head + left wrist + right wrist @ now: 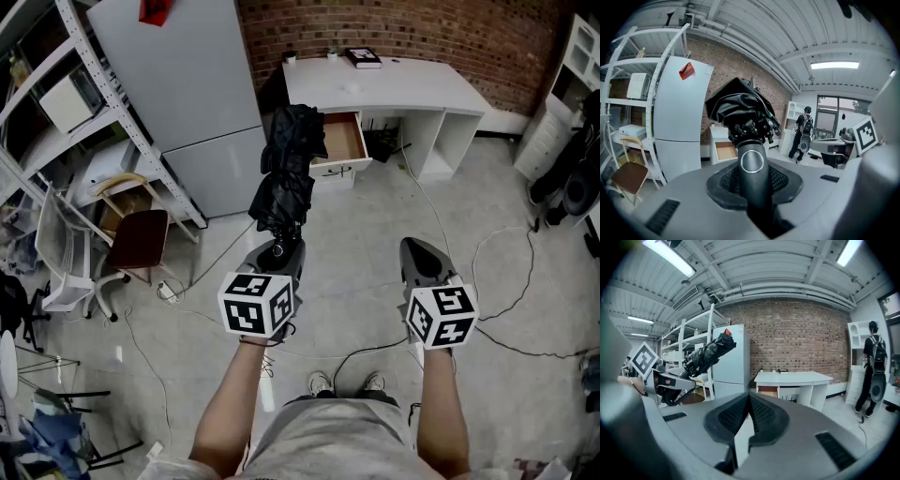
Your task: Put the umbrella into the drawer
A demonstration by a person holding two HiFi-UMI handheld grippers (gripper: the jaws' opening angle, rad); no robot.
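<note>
The left gripper (279, 247) has its jaws clamped on the folded umbrella (289, 164), which points to 12 o'clock. The right gripper (419, 251) has its jaws together and empty. Best to carry the umbrella level, tip first, to the open drawer (341, 141) at 12 o'clock.

Seen from above, the left hand-held gripper (279, 246) grips a folded black umbrella (286, 169) by its handle, aimed toward an open drawer (339, 142) under a white worktop (394, 89). The right hand-held gripper (419, 248) is empty alongside.

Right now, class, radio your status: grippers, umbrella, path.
Left gripper shut on umbrella, folded. Right gripper shut, empty. Drawer open ahead; cables across floor.
</note>
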